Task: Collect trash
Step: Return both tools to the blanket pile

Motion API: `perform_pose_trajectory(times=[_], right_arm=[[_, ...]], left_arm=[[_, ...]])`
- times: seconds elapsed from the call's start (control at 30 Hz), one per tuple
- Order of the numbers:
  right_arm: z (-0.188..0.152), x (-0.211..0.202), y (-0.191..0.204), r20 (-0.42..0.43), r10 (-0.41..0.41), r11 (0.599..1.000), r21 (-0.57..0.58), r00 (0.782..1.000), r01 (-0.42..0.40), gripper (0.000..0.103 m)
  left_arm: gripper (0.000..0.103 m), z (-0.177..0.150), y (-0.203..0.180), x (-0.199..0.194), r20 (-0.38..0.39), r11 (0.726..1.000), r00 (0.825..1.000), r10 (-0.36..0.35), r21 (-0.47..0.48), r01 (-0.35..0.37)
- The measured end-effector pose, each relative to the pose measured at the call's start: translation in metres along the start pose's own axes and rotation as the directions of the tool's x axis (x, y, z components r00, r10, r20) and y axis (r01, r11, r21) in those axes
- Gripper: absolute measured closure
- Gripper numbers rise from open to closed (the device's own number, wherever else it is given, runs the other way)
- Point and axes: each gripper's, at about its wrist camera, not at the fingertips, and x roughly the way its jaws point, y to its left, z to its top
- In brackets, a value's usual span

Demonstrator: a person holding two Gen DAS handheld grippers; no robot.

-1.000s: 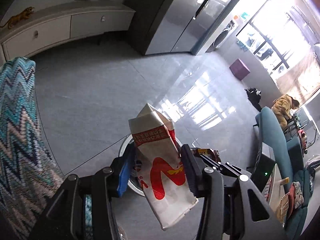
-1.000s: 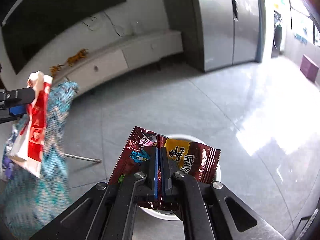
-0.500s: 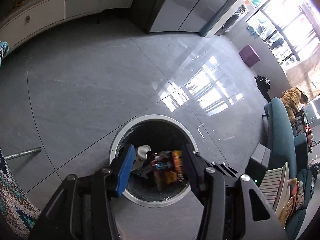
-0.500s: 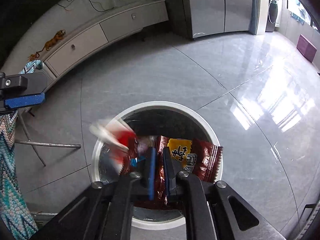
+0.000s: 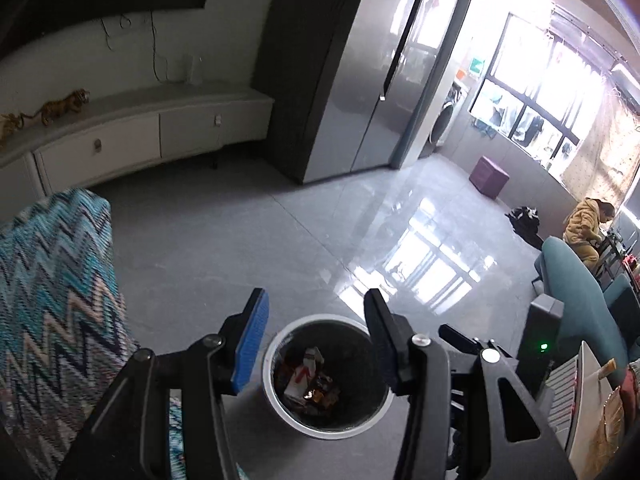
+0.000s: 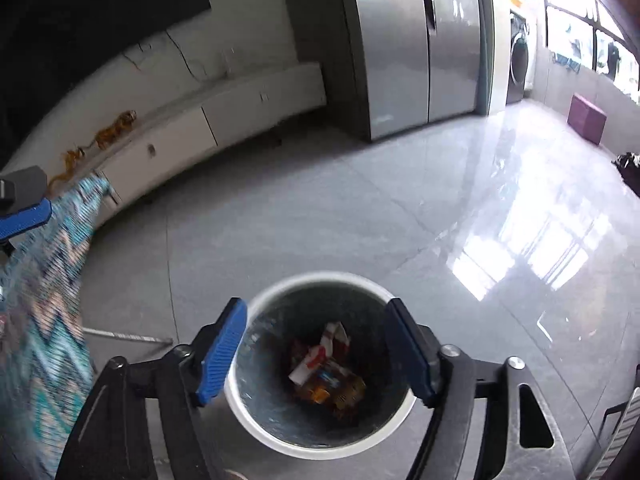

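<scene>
A round white-rimmed trash bin (image 5: 280,408) stands on the grey tiled floor, also in the right wrist view (image 6: 260,420). Inside lie the red-and-white paper bag (image 5: 301,374) (image 6: 326,350) and brown-orange snack wrappers (image 5: 322,390) (image 6: 340,390). My left gripper (image 5: 316,344) is open and empty, held above the bin. My right gripper (image 6: 316,354) is open and empty, also above the bin. The left gripper's blue pad (image 6: 24,216) shows at the left edge of the right wrist view.
A blue zigzag-patterned cloth (image 5: 52,300) (image 6: 44,304) hangs at the left. A metal rod (image 6: 128,336) lies on the floor. A white low cabinet (image 5: 132,140), a grey fridge (image 5: 360,80), a purple stool (image 5: 489,178) and teal chairs (image 5: 576,292) stand around.
My left gripper dropped the paper bag into the bin and my right gripper opened and let its snack wrapper fall in. Both grippers have since risen higher above the bin.
</scene>
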Motion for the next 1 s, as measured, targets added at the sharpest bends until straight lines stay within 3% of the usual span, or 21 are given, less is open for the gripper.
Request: perform_pose_trajectory(times=[0.1, 0.33, 0.47, 0.63, 0.77, 0.9, 1.0], right_arm=[[0.013, -0.040, 0.020, 0.092, 0.017, 1.000, 0.001, 0.996, -0.017, 0.021], [0.033, -0.120, 0.083, 0.261, 0.079, 0.997, -0.040, 0.962, -0.071, 0.009], [0.036, -0.158, 0.116, 0.329, 0.126, 0.991, -0.078, 0.936, -0.107, 0.000], [0.037, -0.200, 0.155, 0.392, 0.207, 0.977, -0.131, 0.896, -0.168, 0.000], [0.035, -0.225, 0.184, 0.419, 0.260, 0.963, -0.185, 0.870, -0.198, 0.000], [0.027, -0.244, 0.208, 0.439, 0.308, 0.946, -0.232, 0.844, -0.225, 0.000], [0.020, -0.257, 0.230, 0.438, 0.346, 0.930, -0.280, 0.829, -0.240, 0.000]], left_arm=[[0.055, 0.002, 0.008, -0.046, 0.095, 0.999, 0.995, 0.035, 0.000, -0.035], [0.045, -0.007, 0.040, -0.152, 0.275, 0.988, 0.949, 0.151, -0.006, -0.156], [0.025, -0.015, 0.067, -0.207, 0.361, 0.971, 0.903, 0.235, -0.050, -0.233], [0.013, -0.027, 0.105, -0.271, 0.439, 0.944, 0.836, 0.330, -0.130, -0.304], [0.009, -0.039, 0.137, -0.318, 0.479, 0.914, 0.779, 0.405, -0.194, -0.356], [0.007, -0.054, 0.164, -0.355, 0.469, 0.880, 0.745, 0.474, -0.231, -0.415], [0.007, -0.067, 0.183, -0.380, 0.468, 0.848, 0.707, 0.530, -0.270, -0.456]])
